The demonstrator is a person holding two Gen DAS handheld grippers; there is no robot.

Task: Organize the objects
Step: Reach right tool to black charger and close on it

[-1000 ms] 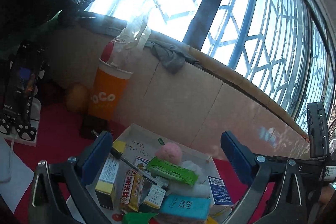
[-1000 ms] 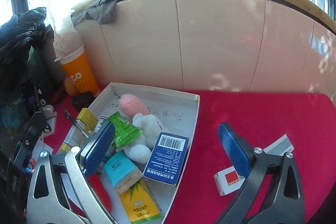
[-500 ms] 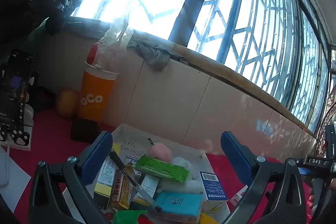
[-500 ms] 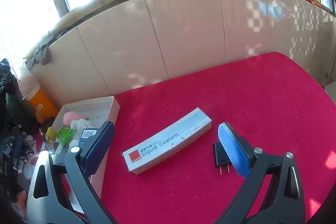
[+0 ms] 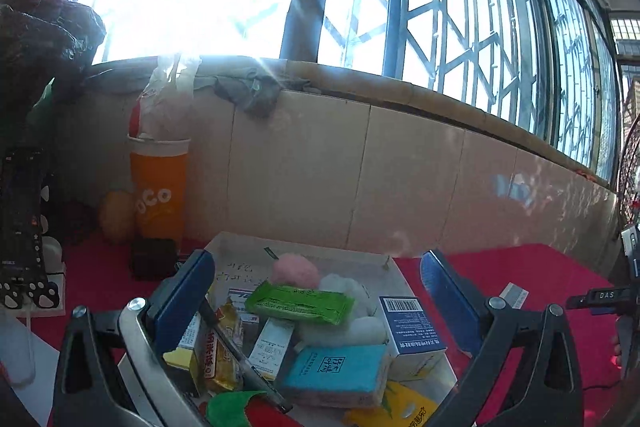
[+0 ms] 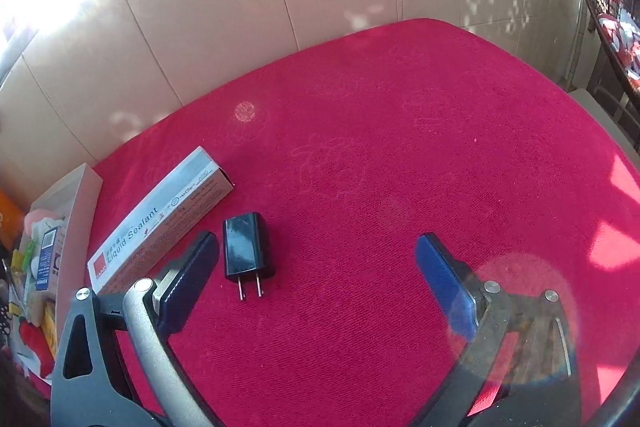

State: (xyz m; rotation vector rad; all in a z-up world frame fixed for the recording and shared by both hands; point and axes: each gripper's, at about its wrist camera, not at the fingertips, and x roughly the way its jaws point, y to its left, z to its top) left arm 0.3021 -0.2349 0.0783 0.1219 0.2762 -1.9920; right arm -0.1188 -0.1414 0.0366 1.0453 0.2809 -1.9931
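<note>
Right gripper [image 6: 316,263] hangs over the red cloth [image 6: 400,147] w/ jaws wide apart, nothing between them. The black plug adapter [image 6: 246,251] lies flat just inside its left finger, prongs pointing back toward the cam, so prob the next pick: a small shift left would centre it. The Liquid Sealant box [image 6: 160,223] lies diagonal beyond that same finger, just left of the adapter, apart from it; one end near the cardboard tray [image 6: 80,195], at the far left edge of that view. Left gripper [image 5: 316,291] also spread open & empty, parked over the tray [image 5: 304,247], which sits right between and ahead of its fingers. Tray is already crowded: green packet [image 5: 300,303], pink ball [image 5: 294,267], blue barcode box [image 5: 410,327], teal pack [image 5: 336,371], pen [image 5: 244,355] lying across the pile. Looks like it's the collecting spot, so the two loose items likely go there; sealant box is long, may need laying along a tray side. Orange cup [image 5: 160,195] stands beyond the left finger by the wall, not involved imo.
</note>
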